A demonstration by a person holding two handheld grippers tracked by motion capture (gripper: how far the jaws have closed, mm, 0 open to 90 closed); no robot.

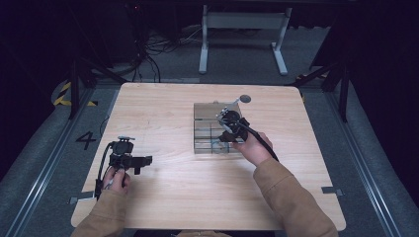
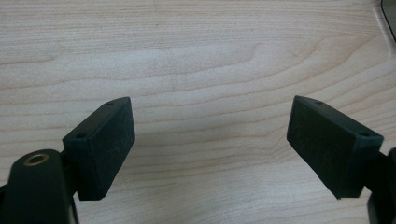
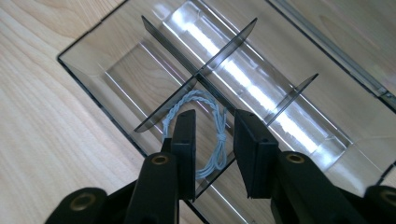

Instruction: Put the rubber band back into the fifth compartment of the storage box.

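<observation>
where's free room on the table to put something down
Bare wood spans the table left of the clear box, ahead of the left tongs, and along the near edge between the forearms. The box is crowded: right tongs over its loop.

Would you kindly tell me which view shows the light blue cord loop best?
The right gripper view: the cord loop lies close up in a box compartment. The high view gives a faint blue speck; the left gripper view faces bare table.

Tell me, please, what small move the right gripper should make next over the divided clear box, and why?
Probably lower the right gripper a little and close on the pale blue cord loop. Its jaws stand slightly apart above the loop, which lies in a near compartment of the clear box, and one side of it runs between them. The left gripper is open over bare table.
</observation>
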